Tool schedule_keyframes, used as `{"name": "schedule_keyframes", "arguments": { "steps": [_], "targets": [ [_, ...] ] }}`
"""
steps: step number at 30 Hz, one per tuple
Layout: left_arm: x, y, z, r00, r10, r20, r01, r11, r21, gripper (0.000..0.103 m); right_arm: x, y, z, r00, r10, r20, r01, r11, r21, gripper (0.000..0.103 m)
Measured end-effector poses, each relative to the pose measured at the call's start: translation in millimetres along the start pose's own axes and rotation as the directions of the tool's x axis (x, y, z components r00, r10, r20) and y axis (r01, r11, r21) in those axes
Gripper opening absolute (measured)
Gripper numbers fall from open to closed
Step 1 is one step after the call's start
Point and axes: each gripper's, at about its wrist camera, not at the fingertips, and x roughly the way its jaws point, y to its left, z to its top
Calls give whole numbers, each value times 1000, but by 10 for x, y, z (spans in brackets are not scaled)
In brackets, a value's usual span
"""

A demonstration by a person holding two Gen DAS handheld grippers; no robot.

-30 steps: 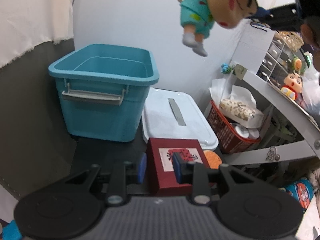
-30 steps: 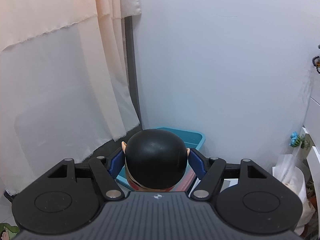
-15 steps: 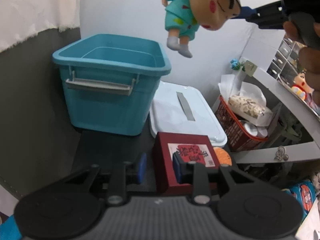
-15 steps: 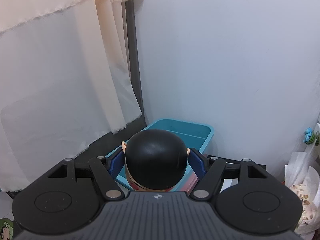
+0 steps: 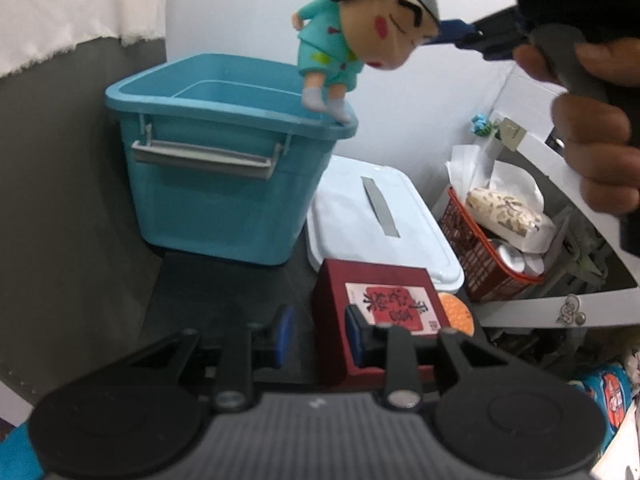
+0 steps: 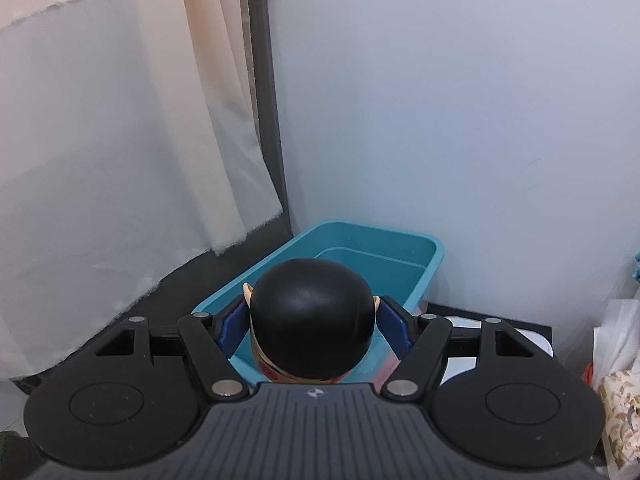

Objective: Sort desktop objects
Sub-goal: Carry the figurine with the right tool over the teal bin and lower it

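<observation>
Doll: clamped at the head by right gripper, feet down over bin rim. Left gripper: parted, empty.

The right gripper clamps the doll by its black-haired head. The open blue bin sits directly beyond, against the white wall.

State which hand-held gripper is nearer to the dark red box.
Left. The left hand-held gripper hangs open right at the dark red box; the right hand-held gripper holds the doll up above the blue bin.
</observation>
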Motion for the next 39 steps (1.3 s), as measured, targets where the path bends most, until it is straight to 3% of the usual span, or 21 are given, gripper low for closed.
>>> {"name": "schedule_keyframes", "arguments": {
  "steps": [15,39],
  "targets": [
    [57,121,6,1000,-4,-19,3,999,-54,32,463,137,145,994,-43,-99,34,995,-95,72],
    [116,124,-18,999,-20,-30,17,997,-77,32,1122,326,7,953,-102,-287,39,975,-217,72]
  ]
}}
